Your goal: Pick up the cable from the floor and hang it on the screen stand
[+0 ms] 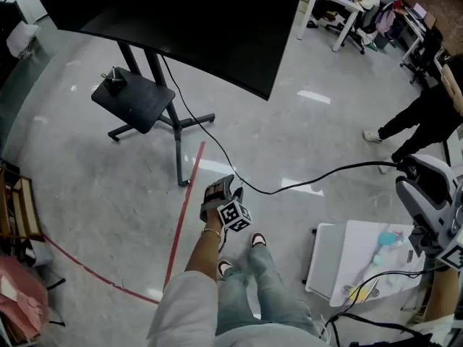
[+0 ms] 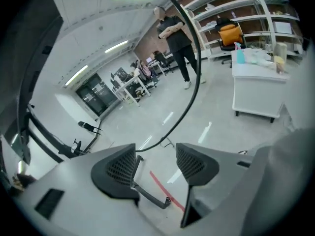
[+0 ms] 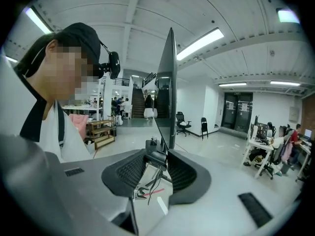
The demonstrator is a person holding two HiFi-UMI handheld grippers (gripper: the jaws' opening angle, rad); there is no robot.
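Observation:
A black cable [image 1: 318,173] runs from the screen stand [image 1: 155,85] across the floor, dips by my left gripper [image 1: 223,188] and rises to my right gripper [image 1: 406,168]. The right gripper [image 3: 156,167] is shut on the cable's black end piece [image 3: 155,158], with thin wires hanging below it. In the left gripper view the left gripper [image 2: 156,161] stands open; the cable [image 2: 189,100] arcs just past its fingertips [image 2: 120,167] and no pad touches it. The big dark screen [image 1: 181,20] fills the top of the head view; a small black shelf [image 1: 134,98] sits on the stand.
A red tape line [image 1: 184,208] crosses the floor by the stand's legs [image 1: 181,165]. At the lower right stands a white cart [image 1: 329,266] with bottles on it. A person [image 1: 419,118] stands at the right. Wooden shelving [image 1: 18,208] is at the left, desks at the back.

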